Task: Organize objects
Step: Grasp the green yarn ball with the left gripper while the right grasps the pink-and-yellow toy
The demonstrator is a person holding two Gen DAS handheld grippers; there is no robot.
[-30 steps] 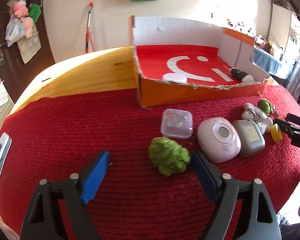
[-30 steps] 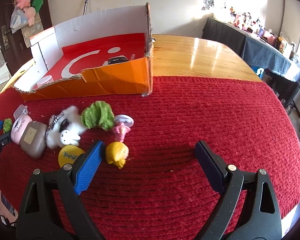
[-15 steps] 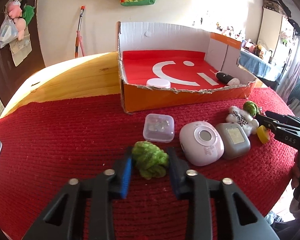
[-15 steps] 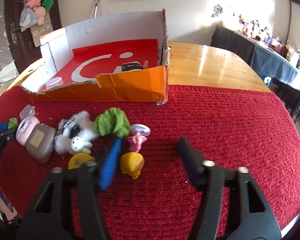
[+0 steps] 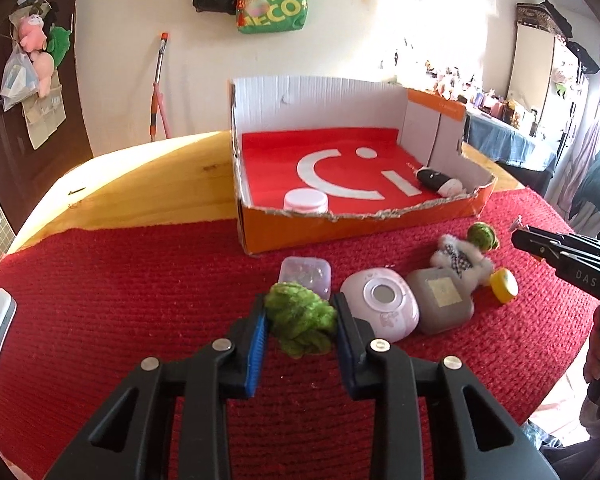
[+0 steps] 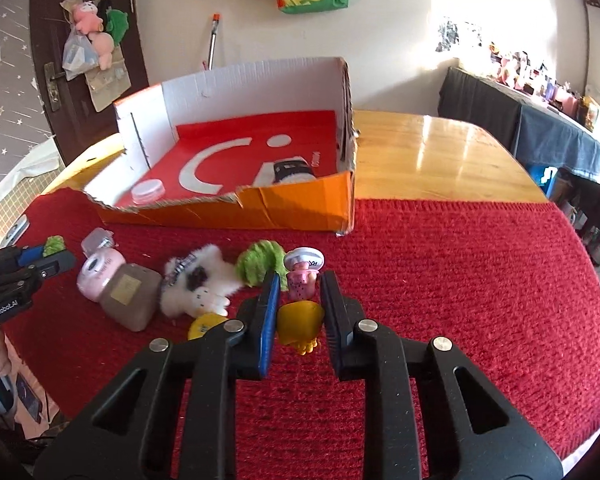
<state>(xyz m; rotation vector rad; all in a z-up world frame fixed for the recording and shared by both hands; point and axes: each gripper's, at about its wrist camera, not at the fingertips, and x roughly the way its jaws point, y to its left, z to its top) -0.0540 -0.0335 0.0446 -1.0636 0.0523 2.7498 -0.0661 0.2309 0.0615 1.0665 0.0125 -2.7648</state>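
Both tongs clenched on toys: slip hazard.
Left tongs [image 5: 300, 320] gripped the soft green yarn ball [image 5: 300, 322]; right tongs [image 6: 299, 312] pinched the yellow figurine [image 6: 299, 326] near the pad tips; either could have slipped short of the cardboard box [image 5: 340, 224].

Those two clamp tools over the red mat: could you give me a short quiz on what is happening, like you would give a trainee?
1. True or false: the left tool is closed around the fuzzy green yarn ball.
2. What does the right tool grip? A) white plush bunny B) small yellow plastic toy C) grey square case
3. Fill in: the orange cardboard box with red floor holds a black-and-white tube and a round white ____.

Key
1. True.
2. B, the small yellow plastic toy.
3. Lidded jar.
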